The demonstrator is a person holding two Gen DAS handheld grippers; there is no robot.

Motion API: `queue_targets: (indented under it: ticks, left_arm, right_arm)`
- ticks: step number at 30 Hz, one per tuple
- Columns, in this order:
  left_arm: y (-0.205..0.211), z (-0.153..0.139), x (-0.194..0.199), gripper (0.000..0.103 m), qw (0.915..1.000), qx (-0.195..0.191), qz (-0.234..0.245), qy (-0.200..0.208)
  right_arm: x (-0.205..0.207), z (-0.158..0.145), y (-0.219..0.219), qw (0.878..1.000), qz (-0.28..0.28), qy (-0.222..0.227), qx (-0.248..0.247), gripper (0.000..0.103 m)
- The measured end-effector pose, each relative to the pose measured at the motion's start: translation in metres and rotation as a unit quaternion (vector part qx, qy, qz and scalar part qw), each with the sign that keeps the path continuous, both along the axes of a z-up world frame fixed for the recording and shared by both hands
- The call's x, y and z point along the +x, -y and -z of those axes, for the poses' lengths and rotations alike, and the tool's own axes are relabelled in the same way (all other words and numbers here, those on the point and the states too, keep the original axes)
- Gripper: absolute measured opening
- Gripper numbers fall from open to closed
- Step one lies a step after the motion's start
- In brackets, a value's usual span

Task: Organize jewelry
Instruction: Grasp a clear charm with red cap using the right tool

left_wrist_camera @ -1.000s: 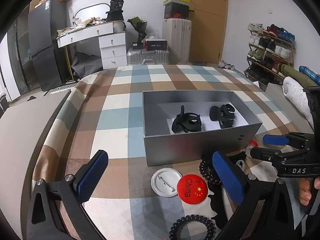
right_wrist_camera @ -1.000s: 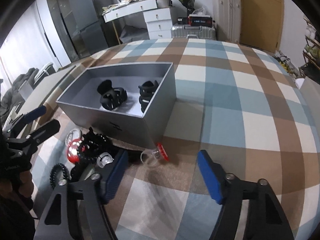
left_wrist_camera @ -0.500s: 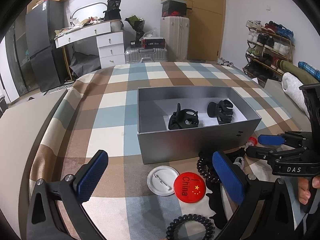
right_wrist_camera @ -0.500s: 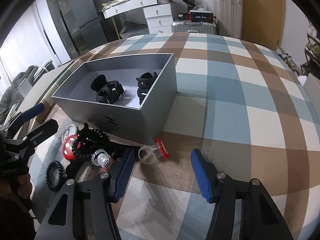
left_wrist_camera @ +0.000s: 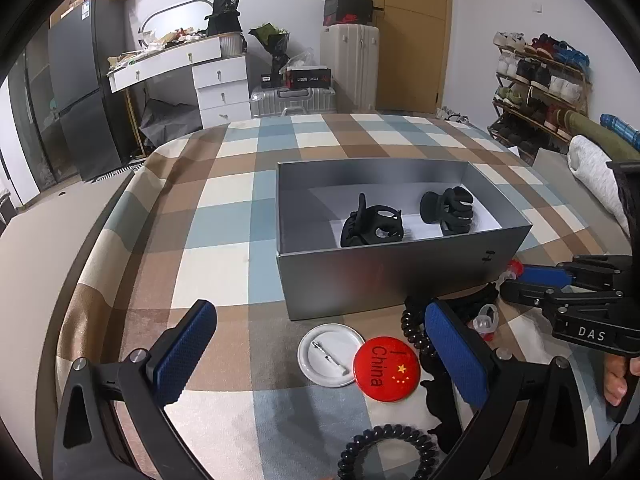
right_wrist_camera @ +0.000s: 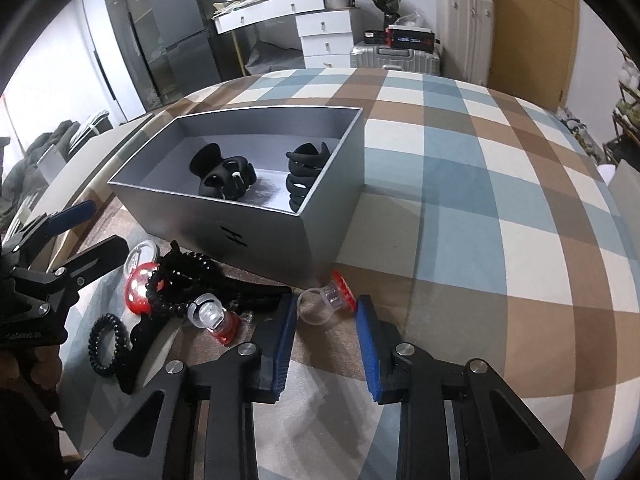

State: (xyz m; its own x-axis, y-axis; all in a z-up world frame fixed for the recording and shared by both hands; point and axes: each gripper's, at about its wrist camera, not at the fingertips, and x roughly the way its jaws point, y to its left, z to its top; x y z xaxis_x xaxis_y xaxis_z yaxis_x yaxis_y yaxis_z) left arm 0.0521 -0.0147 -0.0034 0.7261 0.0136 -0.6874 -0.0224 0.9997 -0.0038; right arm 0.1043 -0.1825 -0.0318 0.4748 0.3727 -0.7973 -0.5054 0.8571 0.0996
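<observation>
A clear ring with a red top (right_wrist_camera: 326,300) is bracketed, seemingly untouched, by the closing jaws of the right gripper (right_wrist_camera: 326,338).

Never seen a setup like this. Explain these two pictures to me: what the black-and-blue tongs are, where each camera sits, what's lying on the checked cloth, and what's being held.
There is no robot here: a person holds a hand-operated gripper in each hand, and a fisheye camera on each looks along its fingers. One picture is from the left gripper, the other from the right gripper.

On the checked cloth stands an open grey box with two black hair claws inside. In front of it lie a red China badge, a white badge face down, black beads and a coiled hair tie.

The left gripper is open and empty. The right gripper's jaws are closing around a clear ring with a red top; they do not seem to grip it yet.
</observation>
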Motion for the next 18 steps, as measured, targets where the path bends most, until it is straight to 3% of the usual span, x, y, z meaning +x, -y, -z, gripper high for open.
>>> queue_targets:
  ticks: [18]
  left_arm:
    - [-0.012, 0.015, 0.007, 0.102, 0.9979, 0.012, -0.022, -0.060]
  right_arm:
    - [-0.017, -0.039, 0.009, 0.998, -0.011, 0.051, 0.044, 0.028]
